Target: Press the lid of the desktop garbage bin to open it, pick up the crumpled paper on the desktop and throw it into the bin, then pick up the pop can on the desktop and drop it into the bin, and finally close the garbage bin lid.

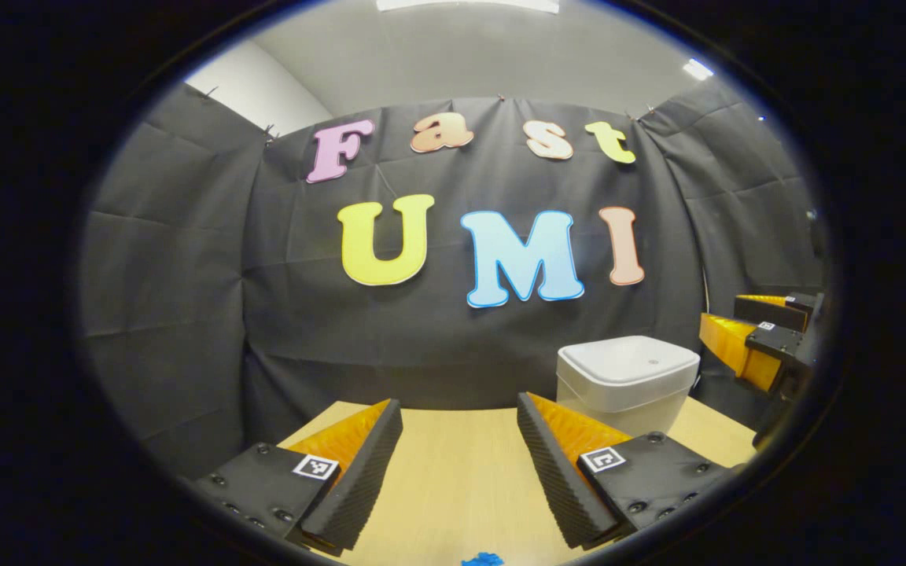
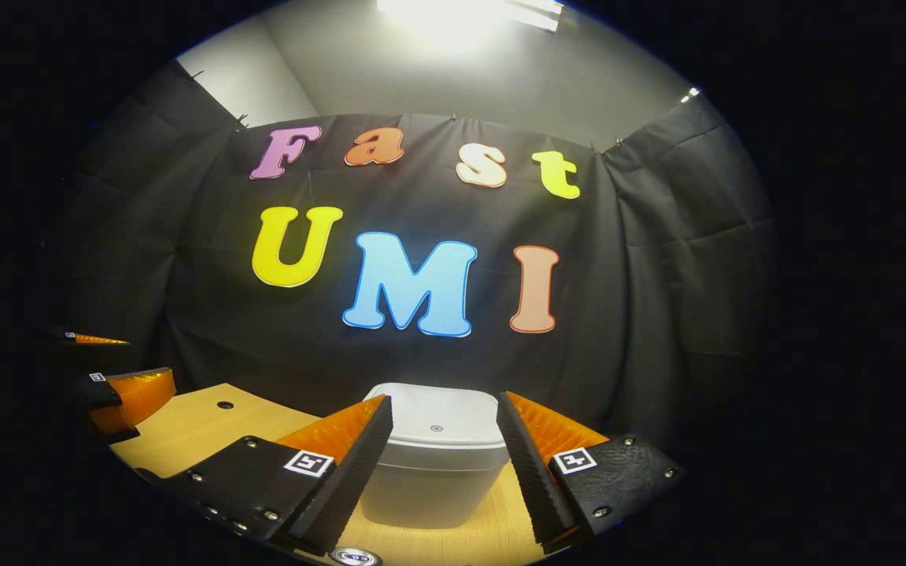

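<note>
- Right gripper view: the right gripper point(image 2: 441, 464) is spread wide and holds nothing; the bin point(image 2: 431, 472) stands straight ahead between its fingers, apart from them, lid point(image 2: 436, 424) down.
- Left gripper view: the left gripper point(image 1: 459, 464) is also wide open and empty, over bare table point(image 1: 453, 472); the bin sits ahead and to its right.
- A blue scrap point(image 1: 483, 559) lies just below the left fingers; what it is I cannot tell.
- Judging by the closed lid, nothing is done yet: pressing it open, paper, can and closing all remain.
</note>
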`<state>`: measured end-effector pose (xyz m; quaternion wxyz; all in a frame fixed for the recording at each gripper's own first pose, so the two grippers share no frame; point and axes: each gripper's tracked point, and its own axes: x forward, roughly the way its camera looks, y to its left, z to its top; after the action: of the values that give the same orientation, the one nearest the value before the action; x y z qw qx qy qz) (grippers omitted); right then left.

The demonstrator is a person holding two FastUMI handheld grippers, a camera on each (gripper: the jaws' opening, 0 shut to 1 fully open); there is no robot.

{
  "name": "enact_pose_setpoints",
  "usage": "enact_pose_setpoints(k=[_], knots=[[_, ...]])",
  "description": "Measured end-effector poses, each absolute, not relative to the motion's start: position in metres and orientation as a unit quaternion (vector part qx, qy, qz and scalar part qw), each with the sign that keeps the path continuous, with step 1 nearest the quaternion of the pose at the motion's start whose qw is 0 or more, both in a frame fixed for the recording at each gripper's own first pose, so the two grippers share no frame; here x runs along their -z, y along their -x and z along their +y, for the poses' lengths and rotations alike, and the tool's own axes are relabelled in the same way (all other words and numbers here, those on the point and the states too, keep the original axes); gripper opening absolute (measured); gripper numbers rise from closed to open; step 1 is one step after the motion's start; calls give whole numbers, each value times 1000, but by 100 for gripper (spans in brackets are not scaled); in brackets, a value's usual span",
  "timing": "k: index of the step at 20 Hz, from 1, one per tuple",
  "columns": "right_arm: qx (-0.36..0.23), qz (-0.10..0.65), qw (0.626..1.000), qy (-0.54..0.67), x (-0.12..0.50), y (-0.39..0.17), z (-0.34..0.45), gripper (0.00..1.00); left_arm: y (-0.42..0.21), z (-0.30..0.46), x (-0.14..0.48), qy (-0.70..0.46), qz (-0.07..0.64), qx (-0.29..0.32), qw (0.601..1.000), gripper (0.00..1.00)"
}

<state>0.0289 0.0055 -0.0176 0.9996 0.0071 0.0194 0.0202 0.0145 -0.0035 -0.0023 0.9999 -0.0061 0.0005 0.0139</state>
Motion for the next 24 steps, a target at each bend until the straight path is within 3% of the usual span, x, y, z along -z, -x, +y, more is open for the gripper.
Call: enact_pose_setpoints(k=[1,6,7,8,10,11,13,15,19,20,21,22,23,24], knots=[[-25,22,999,-9,20,-34,7,80,-18,-3,2,7,1,-17,1000,99],[-26,30,999,2,32,-60,8,66,-31,0,8,7,9,-27,1000,96],[-31,32,999,2,36,-64,7,59,-32,0,10,8,11,-30,999,96],[-36,37,999,1,38,-68,11,56,-33,1,12,10,14,-32,999,100],[-35,46,998,-3,47,-79,6,52,-34,2,17,13,19,-36,999,95],[-40,51,998,-7,51,-80,9,41,-33,3,19,14,21,-39,999,93],[-23,61,998,-12,56,-85,3,41,-31,7,20,14,25,-46,999,91],[-27,65,997,-22,62,-95,4,24,-28,12,21,13,27,-53,998,91],[-37,68,997,-28,69,-109,8,25,-24,16,24,14,30,-61,998,91],[-40,69,996,-30,71,-112,9,25,-23,16,23,13,30,-62,998,100],[-47,69,996,-28,72,-115,12,25,-23,16,22,12,30,-62,998,100],[-16,74,997,-22,77,-122,5,25,-23,16,21,11,29,-63,998,100],[-23,68,997,-25,77,-124,0,1,-21,16,20,9,28,-64,997,100],[-28,69,997,-28,76,-123,7,2,-20,16,20,8,27,-65,997,100]])
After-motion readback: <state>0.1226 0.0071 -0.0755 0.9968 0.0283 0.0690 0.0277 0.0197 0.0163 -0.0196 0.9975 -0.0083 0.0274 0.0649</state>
